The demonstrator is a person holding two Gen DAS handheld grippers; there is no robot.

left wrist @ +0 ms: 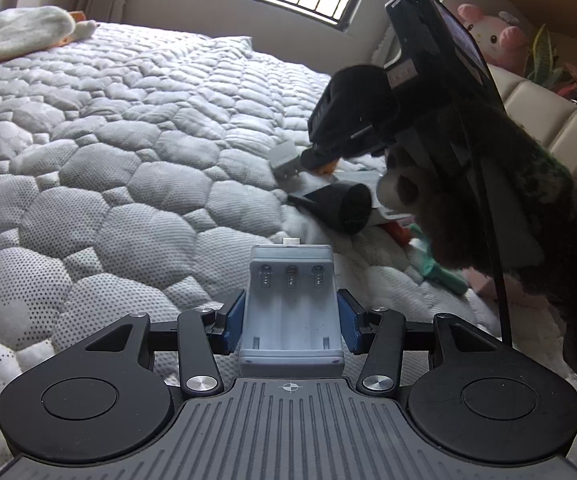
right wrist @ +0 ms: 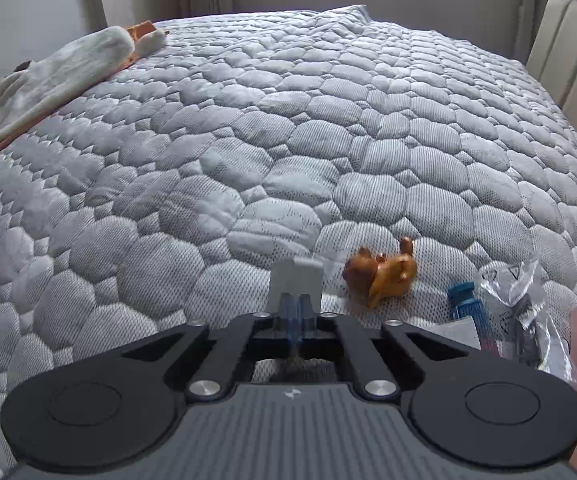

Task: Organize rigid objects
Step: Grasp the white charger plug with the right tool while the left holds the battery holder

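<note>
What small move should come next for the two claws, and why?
Probably bring the right claw and its thin grey cover over to the open battery case clamped in the left claw. The case's three empty slots face up, and the cover looks like its lid, though that match is uncertain.

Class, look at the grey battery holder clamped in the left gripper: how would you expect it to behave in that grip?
The battery holder looks like rigid moulded plastic, so it probably keeps its shape. Its bays are empty, so it is likely light. The left gripper presses flat side walls, so slipping seems unlikely.
</note>
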